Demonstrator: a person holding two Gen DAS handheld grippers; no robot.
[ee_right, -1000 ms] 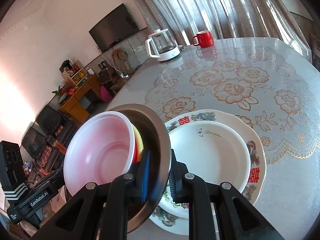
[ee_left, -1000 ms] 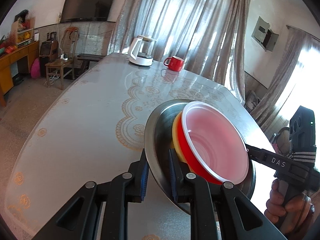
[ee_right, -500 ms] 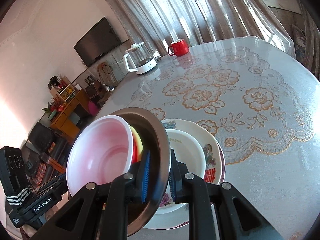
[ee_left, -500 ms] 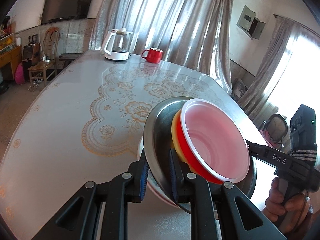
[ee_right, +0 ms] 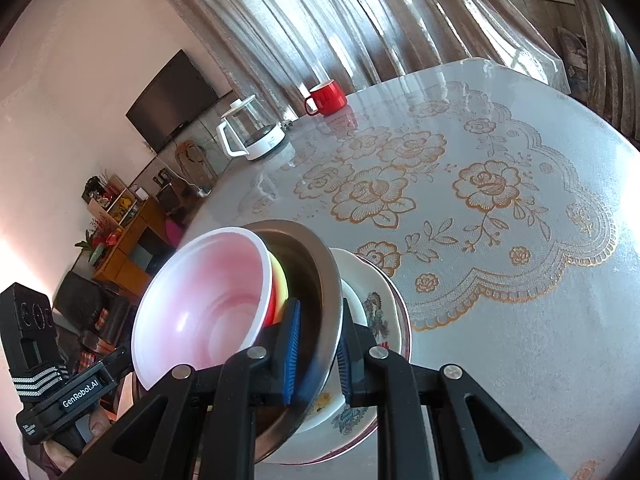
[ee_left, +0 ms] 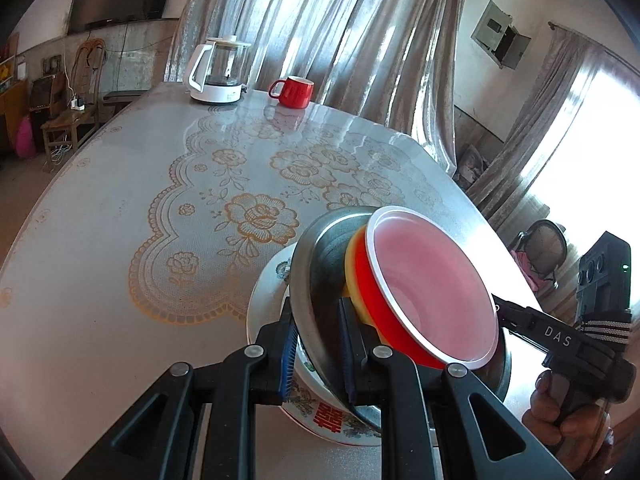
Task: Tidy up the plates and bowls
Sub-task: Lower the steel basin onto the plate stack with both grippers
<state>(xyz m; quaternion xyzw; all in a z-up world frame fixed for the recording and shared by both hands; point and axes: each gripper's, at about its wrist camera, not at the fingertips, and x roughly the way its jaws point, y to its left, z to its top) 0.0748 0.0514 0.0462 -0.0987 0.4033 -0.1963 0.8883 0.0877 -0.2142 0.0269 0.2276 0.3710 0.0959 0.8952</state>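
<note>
The left gripper (ee_left: 318,344) is clamped on the near rim of the steel bowl (ee_left: 320,264), one blue pad outside the wall and one inside. The right gripper (ee_right: 316,354) is clamped on the opposite rim in the same way, so the bowl hangs between the two tools. Nested in it are a yellow bowl (ee_left: 352,264), a red bowl (ee_left: 368,292) and, innermost, a white bowl (ee_left: 432,292) with a pinkish inside.

Under the bowls lies the plate stack (ee_right: 372,300): a smaller white plate on a larger patterned plate with red characters at its edge. From the left wrist view the steel bowl's base appears to sit just above or on the stack; whether it touches cannot be told.

As a judgement, the task looks well advanced. The bowls are gathered into one nest and the plates into one pile. What seems left is to set the nest down centred on the plates and let both grippers go. No other loose dishes show on the table (ee_left: 120,220).

Farther back, well apart from the stack, stand a red mug (ee_left: 294,92) and a glass kettle (ee_left: 220,76), with curtains (ee_left: 340,32) behind them.
</note>
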